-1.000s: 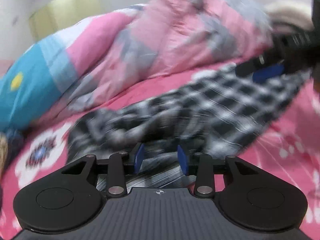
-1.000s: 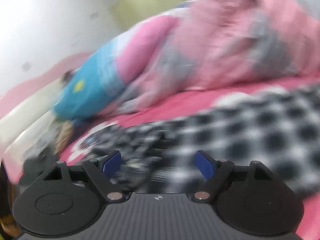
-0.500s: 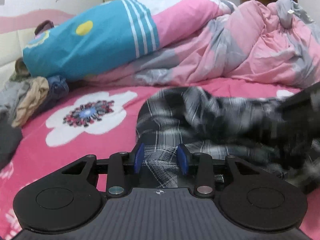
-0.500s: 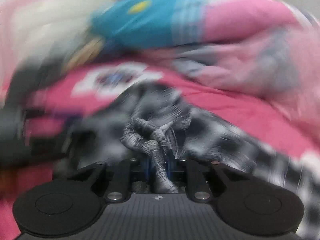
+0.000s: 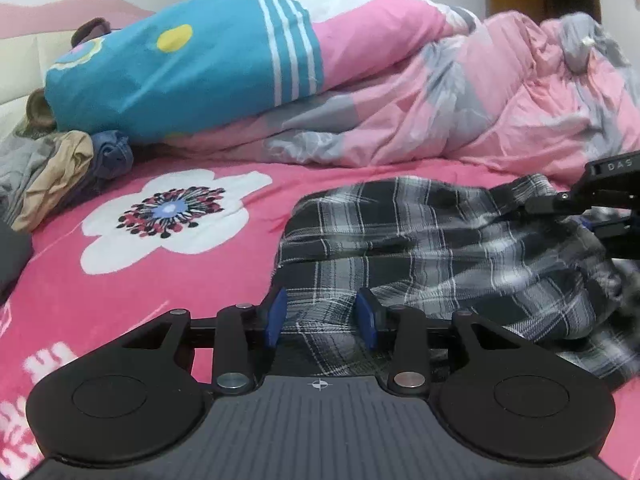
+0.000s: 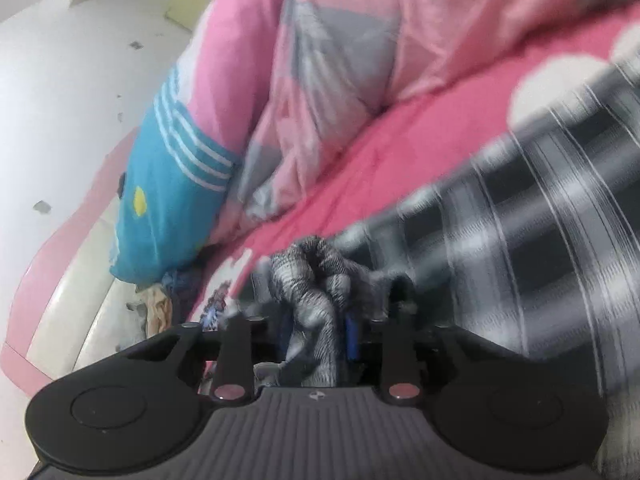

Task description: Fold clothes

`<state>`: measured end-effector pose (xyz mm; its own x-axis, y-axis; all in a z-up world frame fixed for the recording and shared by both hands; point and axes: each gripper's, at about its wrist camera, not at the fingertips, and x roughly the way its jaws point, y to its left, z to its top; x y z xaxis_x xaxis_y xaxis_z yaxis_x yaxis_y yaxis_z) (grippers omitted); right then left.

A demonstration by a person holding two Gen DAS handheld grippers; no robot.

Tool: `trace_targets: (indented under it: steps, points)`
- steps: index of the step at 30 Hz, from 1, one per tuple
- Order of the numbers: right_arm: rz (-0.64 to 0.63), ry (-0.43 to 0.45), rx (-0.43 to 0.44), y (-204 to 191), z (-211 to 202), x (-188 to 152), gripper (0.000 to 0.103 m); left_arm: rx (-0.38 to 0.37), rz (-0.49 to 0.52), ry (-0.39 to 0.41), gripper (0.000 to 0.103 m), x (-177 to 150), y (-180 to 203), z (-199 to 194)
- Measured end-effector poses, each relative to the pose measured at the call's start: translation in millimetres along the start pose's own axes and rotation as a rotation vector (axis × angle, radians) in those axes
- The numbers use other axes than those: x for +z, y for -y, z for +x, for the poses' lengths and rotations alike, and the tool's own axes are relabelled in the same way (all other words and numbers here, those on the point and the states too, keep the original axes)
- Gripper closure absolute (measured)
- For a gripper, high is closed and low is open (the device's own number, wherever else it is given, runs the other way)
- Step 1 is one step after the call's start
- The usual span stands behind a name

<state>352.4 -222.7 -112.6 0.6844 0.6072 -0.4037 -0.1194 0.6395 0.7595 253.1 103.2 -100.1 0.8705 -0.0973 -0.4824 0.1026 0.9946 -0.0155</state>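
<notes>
Black-and-white plaid shirt [image 5: 440,240], soft woven cloth, lies rumpled on the pink flowered bed sheet [image 5: 160,280], its long axis running left to right. My left tongs [image 5: 320,316] pinch its near hem. My right tongs [image 6: 316,332], jaws easing apart, grip a twisted bunch of it.

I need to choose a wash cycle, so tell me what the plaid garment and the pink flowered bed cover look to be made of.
The plaid garment looks like thin woven cloth, likely cotton or a blend, matte: it drapes in soft creases and bunches into a tight twist between the right gripper's pads. The bed cover looks like a fuzzy, plush fabric, perhaps fleece: its flower print has soft edges and no sheen. Neither fibre can be confirmed by eye.
</notes>
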Motion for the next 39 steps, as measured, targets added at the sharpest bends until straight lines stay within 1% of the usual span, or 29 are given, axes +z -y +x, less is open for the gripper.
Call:
trace_targets:
  steps: [1,4,5,6,8,10,12,14,18,20,25,31,35,39]
  points:
    - [0.0,0.004,0.001,0.0,1.5,3.7,0.077,-0.007,-0.015,0.001,0.063,0.3,-2.8,0.3]
    - [0.07,-0.016,-0.059,17.1,6.2,16.6,0.074,-0.018,-0.046,-0.018,0.062,0.0,-7.8,4.0]
    - [0.104,-0.002,-0.049,21.4,-2.6,16.2,0.067,-0.017,-0.051,-0.021,0.061,0.0,-8.3,4.6]
    - [0.138,0.013,-0.037,25.7,-12.0,15.5,0.053,-0.016,-0.055,-0.023,0.061,0.0,-8.8,4.9]
    - [0.132,0.036,-0.047,28.1,-30.3,13.4,0.042,-0.014,-0.064,-0.027,0.06,0.1,-9.6,5.4]
    - [0.117,-0.007,-0.073,29.4,-34.2,11.2,0.042,-0.013,-0.071,-0.035,0.059,-0.5,-9.8,6.7]
    - [0.113,-0.061,-0.062,30.1,-30.4,8.4,0.042,-0.01,-0.073,-0.04,0.059,-1.1,-9.8,7.6]
    - [0.098,-0.112,-0.05,27.4,-21.2,6.1,0.042,-0.007,-0.074,-0.044,0.058,-1.7,-9.9,8.4]
    - [0.02,-0.183,-0.059,13.8,-1.2,5.0,0.041,-0.007,-0.077,-0.056,0.058,-2.5,-10.5,10.7]
    - [-0.016,-0.207,-0.09,10.1,10.5,6.3,0.041,-0.009,-0.08,-0.059,0.058,-2.7,-11.0,11.2]
    - [-0.032,-0.226,-0.111,3.8,20.7,12.5,0.04,-0.009,-0.082,-0.06,0.058,-3.2,-11.7,11.3]
    - [-0.013,-0.21,-0.139,5.0,18.3,14.0,0.042,-0.014,-0.093,-0.065,0.058,-4.3,-12.8,11.8]
    - [-0.015,-0.215,-0.133,2.5,27.8,13.8,0.038,-0.014,-0.094,-0.067,0.058,-4.6,-12.9,12.4]
    - [-0.074,-0.226,-0.126,-11.0,26.0,11.2,0.051,-0.016,-0.104,-0.071,0.058,-4.7,-15.1,13.2]
